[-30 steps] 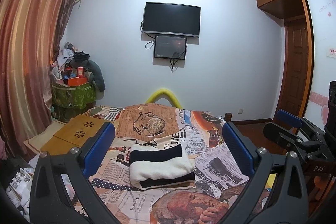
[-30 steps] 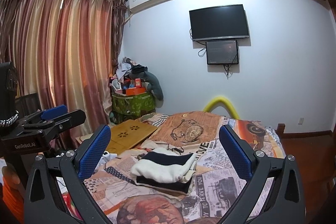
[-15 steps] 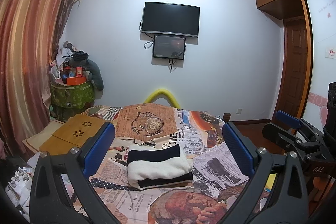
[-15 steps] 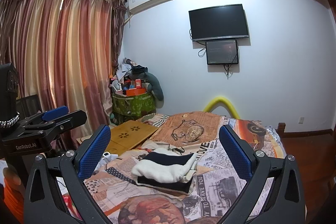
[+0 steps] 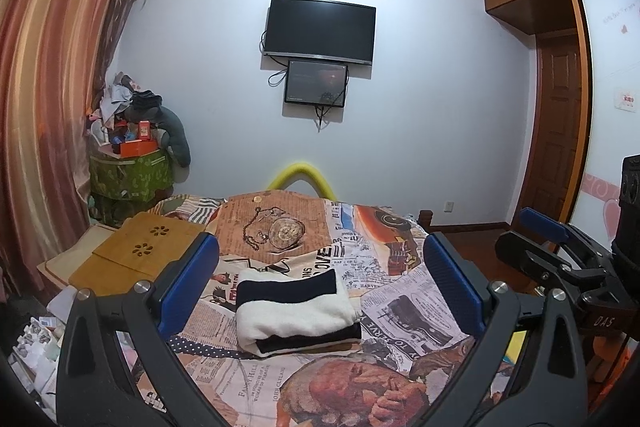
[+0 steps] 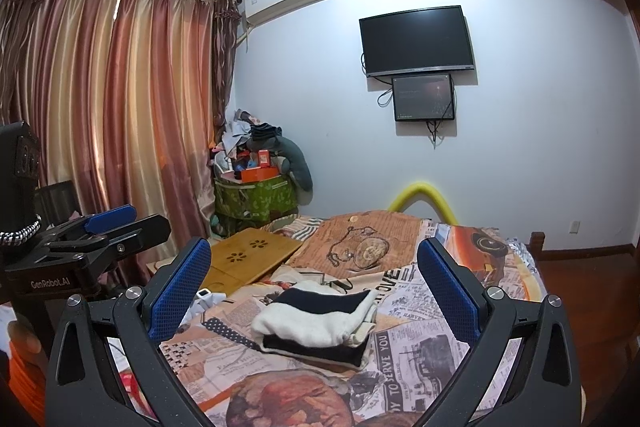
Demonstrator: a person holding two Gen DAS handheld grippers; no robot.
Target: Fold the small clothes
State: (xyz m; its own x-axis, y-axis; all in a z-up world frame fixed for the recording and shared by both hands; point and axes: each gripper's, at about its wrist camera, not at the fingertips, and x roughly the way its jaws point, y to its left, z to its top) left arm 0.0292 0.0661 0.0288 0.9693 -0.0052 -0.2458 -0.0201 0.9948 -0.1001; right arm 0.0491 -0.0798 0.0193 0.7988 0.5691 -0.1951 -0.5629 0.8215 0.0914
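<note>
A folded white and navy striped garment lies on the bed with the newspaper-print cover. It also shows in the right wrist view. My left gripper is open and empty, held above and short of the garment. My right gripper is open and empty, also raised short of the garment. The right gripper shows at the right edge of the left wrist view; the left one shows at the left of the right wrist view.
A wooden lap table lies at the bed's left edge. A green cloth-covered stand piled with clutter is in the corner by the curtains. A TV hangs on the far wall. A wooden door is right.
Both grippers have tilted up and drawn back slightly, so the garment sits a little lower in view. The garment has not moved and both grippers stay open.
</note>
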